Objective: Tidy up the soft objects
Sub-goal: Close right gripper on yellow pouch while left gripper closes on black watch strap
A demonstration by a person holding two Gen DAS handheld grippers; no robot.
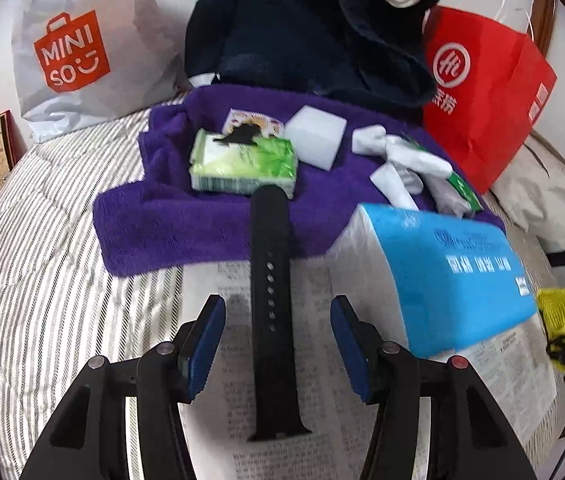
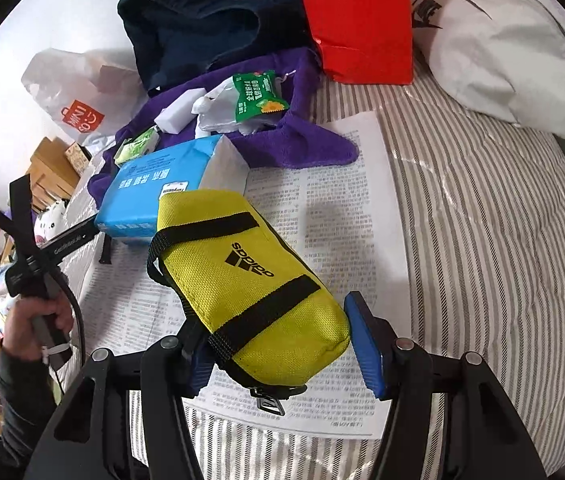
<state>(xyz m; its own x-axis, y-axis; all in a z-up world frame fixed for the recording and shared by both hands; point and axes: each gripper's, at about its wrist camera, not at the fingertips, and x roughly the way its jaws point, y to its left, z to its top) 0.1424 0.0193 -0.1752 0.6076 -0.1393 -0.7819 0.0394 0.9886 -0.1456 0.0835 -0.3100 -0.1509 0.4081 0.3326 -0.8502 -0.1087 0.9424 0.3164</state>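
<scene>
- Straddling a black perforated rubber strap [image 1: 272, 308], the left tongs [image 1: 278, 344] stood about half open, their ribbed blue pads clear of it on both sides; the strap lay flat on a printed paper sheet [image 1: 322, 400].
- The right tongs [image 2: 282, 354] stood roughly half open around the near end of a yellow woven-mesh pouch [image 2: 250, 292] with black webbing bands; the right pad sat just off the fabric, while the left pad was hidden behind the pouch, so I cannot tell whether there was a grip.
- Just beyond lay a blue, glossy, block-shaped tissue pack [image 1: 454, 272], resting on the paper.
- Farther on, a fuzzy purple towel [image 1: 186, 220] lay rumpled on the striped quilted bed [image 1: 42, 280], carrying a green plastic-wrapped tissue packet [image 1: 242, 168], a white foam cube [image 1: 316, 136] and soft white socks [image 1: 402, 160].
- Farthest back stood a dark knit garment [image 1: 290, 28], a stiff red paper bag [image 1: 490, 96] and a crinkled grey plastic bag [image 1: 82, 40].
</scene>
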